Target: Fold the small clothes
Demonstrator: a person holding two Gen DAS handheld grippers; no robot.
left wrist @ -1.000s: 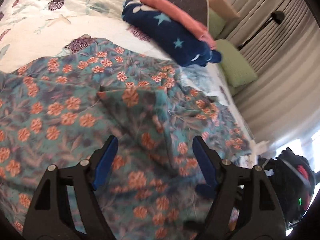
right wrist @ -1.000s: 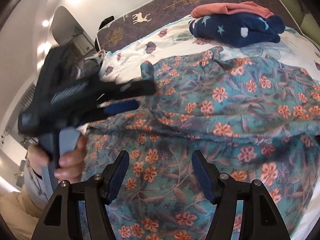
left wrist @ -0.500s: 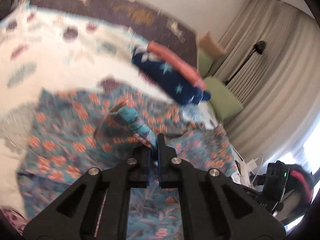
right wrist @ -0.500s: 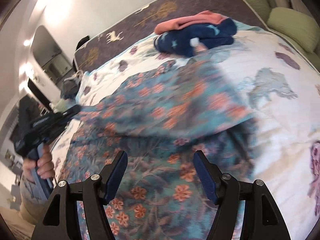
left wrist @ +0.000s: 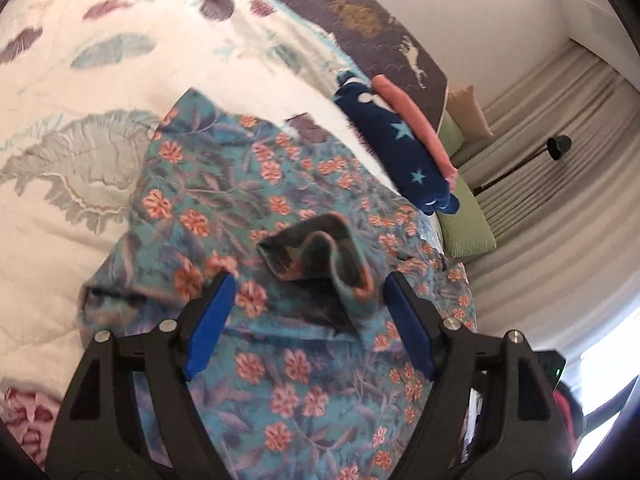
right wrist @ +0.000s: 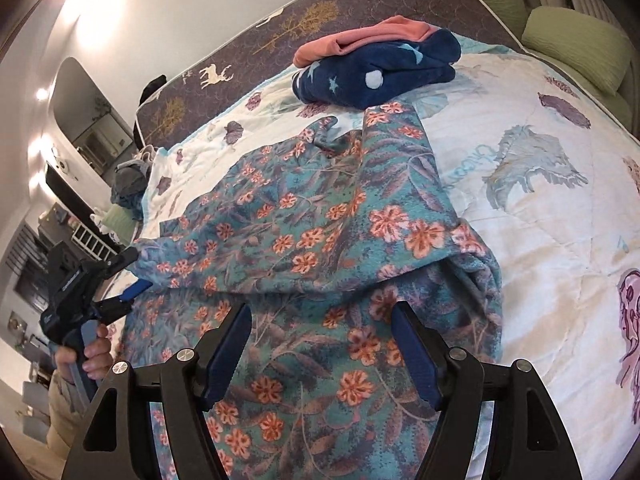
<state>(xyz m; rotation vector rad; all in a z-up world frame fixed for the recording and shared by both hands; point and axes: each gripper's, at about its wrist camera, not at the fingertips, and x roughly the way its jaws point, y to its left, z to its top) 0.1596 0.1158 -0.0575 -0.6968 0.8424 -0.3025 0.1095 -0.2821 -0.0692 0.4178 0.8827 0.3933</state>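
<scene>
A teal garment with orange flowers (left wrist: 256,208) lies spread on the bed, partly folded over itself (right wrist: 320,232). In the left wrist view a loose fold of it (left wrist: 324,256) stands up just ahead of my left gripper (left wrist: 308,312), which is open and empty. My right gripper (right wrist: 320,344) is open above the garment's near part. In the right wrist view the left gripper (right wrist: 120,280) sits at the garment's left edge, jaws apart.
A folded navy star garment (right wrist: 376,72) with a folded pink one (right wrist: 360,38) on top lies at the far side of the white patterned quilt (right wrist: 560,208). Green pillows (right wrist: 576,44) and curtains (left wrist: 560,208) are beyond the bed.
My left gripper, shut on the garment's edge half a second ago, has opened and let the fabric drop into a loose fold. The garment's upper layer now lies folded across the lower part.
</scene>
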